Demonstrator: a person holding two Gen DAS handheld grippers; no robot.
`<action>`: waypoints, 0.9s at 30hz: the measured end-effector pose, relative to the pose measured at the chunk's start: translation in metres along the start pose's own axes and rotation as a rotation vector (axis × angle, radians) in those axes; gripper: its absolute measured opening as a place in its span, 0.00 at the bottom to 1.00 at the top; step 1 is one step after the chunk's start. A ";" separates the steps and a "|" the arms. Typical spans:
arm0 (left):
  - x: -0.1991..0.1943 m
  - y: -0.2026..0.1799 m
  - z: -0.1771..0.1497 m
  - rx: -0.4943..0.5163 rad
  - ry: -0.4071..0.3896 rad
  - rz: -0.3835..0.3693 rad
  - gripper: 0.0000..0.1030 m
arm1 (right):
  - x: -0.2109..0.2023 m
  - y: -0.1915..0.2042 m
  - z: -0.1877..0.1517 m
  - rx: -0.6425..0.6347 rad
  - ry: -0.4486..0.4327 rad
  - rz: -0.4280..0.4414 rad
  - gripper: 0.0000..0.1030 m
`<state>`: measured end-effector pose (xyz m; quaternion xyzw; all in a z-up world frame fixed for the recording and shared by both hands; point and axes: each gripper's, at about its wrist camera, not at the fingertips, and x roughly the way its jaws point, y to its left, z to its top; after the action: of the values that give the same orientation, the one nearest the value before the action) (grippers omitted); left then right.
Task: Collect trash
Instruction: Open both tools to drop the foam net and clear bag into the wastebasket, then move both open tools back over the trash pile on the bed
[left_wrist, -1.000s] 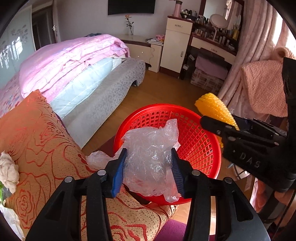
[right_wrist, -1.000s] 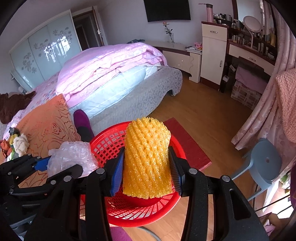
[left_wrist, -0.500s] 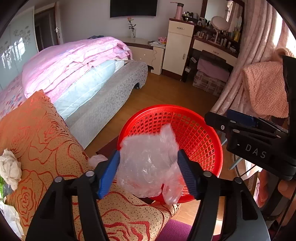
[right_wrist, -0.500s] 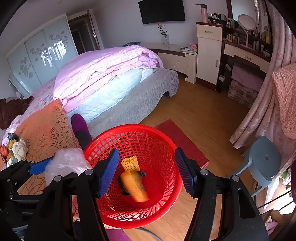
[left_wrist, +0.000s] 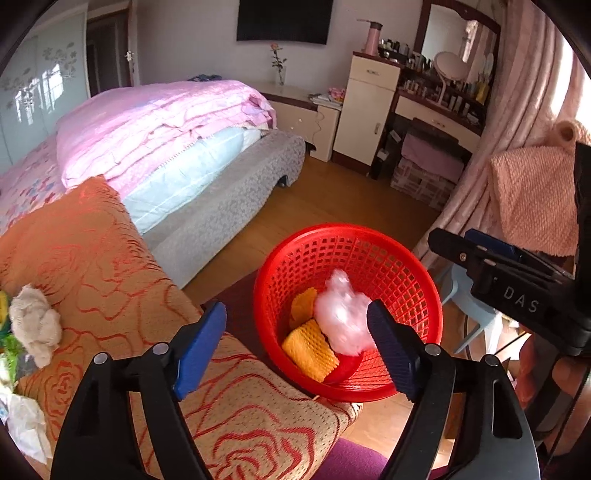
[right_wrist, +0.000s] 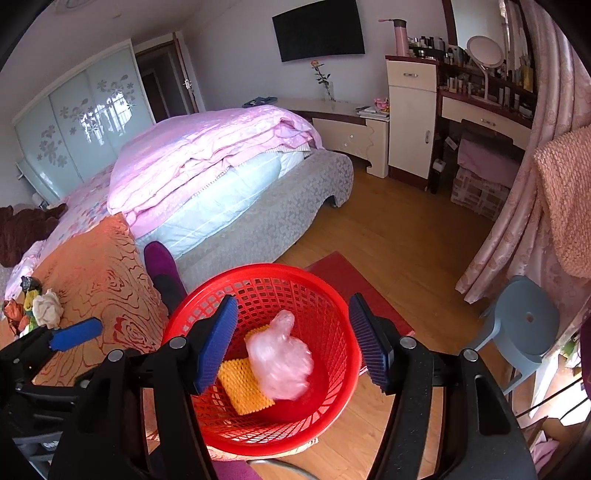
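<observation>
A red mesh basket (left_wrist: 399, 258) (right_wrist: 332, 295) stands on the floor beside an orange rose-patterned cushion. In it lie a yellow foam net sleeve (left_wrist: 310, 347) (right_wrist: 242, 384) and a blurred clear plastic bag (left_wrist: 343, 317) (right_wrist: 280, 358) dropping onto it. My left gripper (left_wrist: 297, 349) hangs above the basket's near-left rim, its jaws still opening, nothing between the blue pads. My right gripper (right_wrist: 293, 341) hovers over the basket, open and empty. The right gripper's black frame (left_wrist: 517, 291) shows at the right of the left wrist view.
Crumpled tissue and other scraps (left_wrist: 33, 325) (right_wrist: 44, 310) lie on the orange cushion (left_wrist: 110, 280). A bed with pink quilt (right_wrist: 207, 147) is behind. A blue stool (right_wrist: 524, 325), pink curtain (right_wrist: 517, 206), red mat (right_wrist: 351, 280) and dresser (right_wrist: 410, 114) surround the wooden floor.
The right gripper opened and the yellow foam net fell into the basket. The left gripper then opened and the clear plastic bag dropped in after it.
</observation>
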<state>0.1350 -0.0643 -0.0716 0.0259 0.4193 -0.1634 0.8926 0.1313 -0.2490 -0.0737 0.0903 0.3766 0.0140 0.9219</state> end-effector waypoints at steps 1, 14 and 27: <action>-0.003 0.001 0.000 -0.003 -0.008 0.003 0.74 | -0.001 0.002 -0.001 -0.004 -0.003 0.001 0.59; -0.048 0.024 -0.015 -0.048 -0.085 0.090 0.75 | -0.020 0.033 -0.007 -0.070 -0.047 0.066 0.66; -0.102 0.091 -0.046 -0.157 -0.127 0.268 0.76 | -0.040 0.088 -0.014 -0.185 -0.077 0.161 0.72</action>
<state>0.0693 0.0578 -0.0324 0.0014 0.3664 -0.0111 0.9304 0.0962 -0.1643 -0.0404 0.0355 0.3297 0.1191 0.9359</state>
